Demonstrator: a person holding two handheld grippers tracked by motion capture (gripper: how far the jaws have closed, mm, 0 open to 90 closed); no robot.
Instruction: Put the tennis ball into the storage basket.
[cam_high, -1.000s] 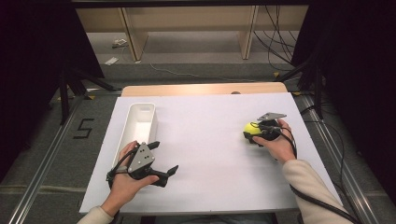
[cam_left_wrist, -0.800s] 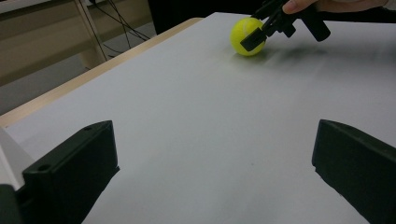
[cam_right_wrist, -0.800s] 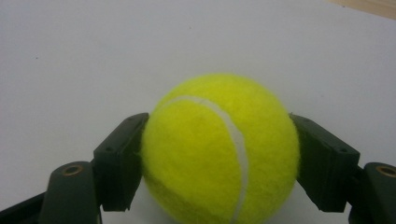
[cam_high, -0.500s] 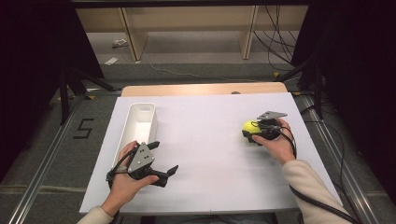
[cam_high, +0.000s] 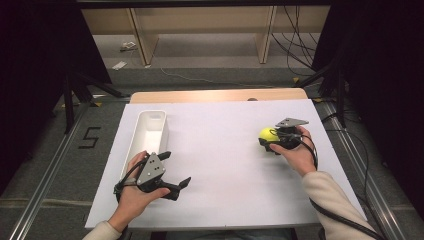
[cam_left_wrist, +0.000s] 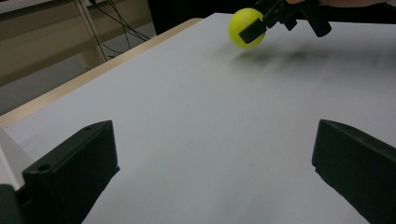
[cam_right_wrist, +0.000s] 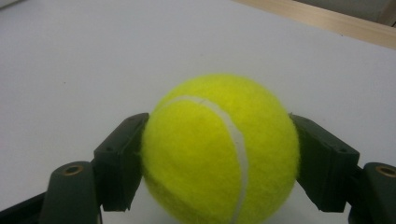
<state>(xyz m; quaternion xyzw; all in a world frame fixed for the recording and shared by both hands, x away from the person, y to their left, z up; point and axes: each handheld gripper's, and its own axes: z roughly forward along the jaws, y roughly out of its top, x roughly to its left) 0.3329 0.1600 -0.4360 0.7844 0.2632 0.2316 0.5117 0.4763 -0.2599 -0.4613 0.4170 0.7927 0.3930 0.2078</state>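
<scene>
A yellow tennis ball (cam_high: 267, 134) is at the right of the white-covered table (cam_high: 220, 165). My right gripper (cam_high: 265, 142) is shut on it, one black jaw pressing each side of the ball (cam_right_wrist: 219, 149). Whether the ball rests on the table or hangs just above it, I cannot tell. My left gripper (cam_high: 176, 168) is held near the front left, open, with nothing between its jaws. In the left gripper view the left gripper (cam_left_wrist: 215, 168) points across the bare sheet toward the ball (cam_left_wrist: 245, 28) and the right gripper (cam_left_wrist: 261, 25) farther off.
A long white tray (cam_high: 163, 131) lies lengthwise at the table's left, just beyond my left hand. The wooden table edge (cam_high: 215, 95) shows behind the white sheet. Cables trail from both grippers, and the floor drops away on every side.
The right gripper with the ball has shifted only very slightly. The left hand and its gripper have stayed where they were.
</scene>
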